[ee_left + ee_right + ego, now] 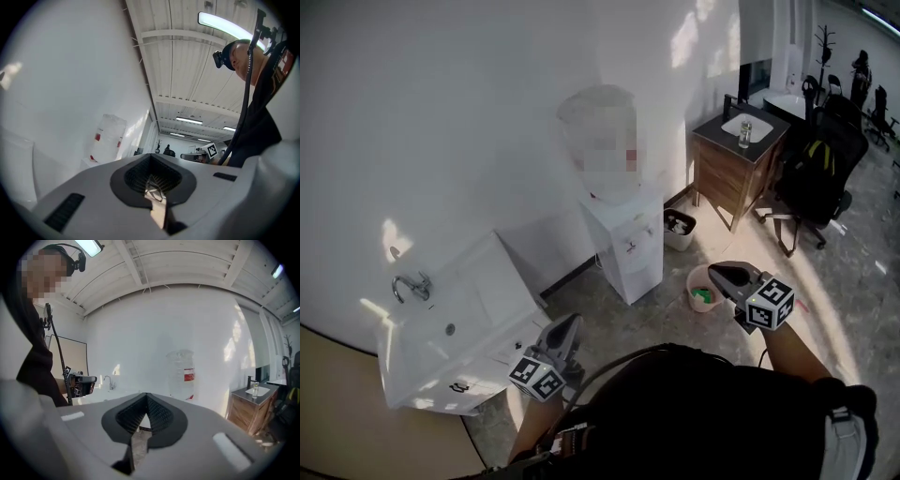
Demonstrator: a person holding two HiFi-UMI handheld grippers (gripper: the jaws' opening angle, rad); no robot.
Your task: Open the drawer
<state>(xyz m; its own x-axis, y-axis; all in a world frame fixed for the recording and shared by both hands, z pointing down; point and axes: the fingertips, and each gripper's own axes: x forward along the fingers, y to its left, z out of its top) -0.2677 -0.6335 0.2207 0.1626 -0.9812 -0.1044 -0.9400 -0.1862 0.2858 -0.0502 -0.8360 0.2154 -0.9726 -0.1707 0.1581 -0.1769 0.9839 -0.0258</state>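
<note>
A white sink cabinet (502,281) stands at the left against the wall; its drawer fronts carry small dark handles (459,386) and look closed. My left gripper (572,323) hovers just right of that cabinet's front corner, jaws together with nothing between them. In the left gripper view that gripper (151,157) points slightly upward along the white wall. My right gripper (719,273) is further right over the floor, also shut and empty. From the right gripper view its jaws (146,395) face the wall, with the left gripper (82,383) and the faucet (108,380) at the left.
A water dispenser (623,234) with a big bottle stands between the cabinets. A wooden sink cabinet (736,159) is at the back right, with an office chair (816,178) beside it. A small bin (679,228) and a pink bucket (703,289) sit on the floor.
</note>
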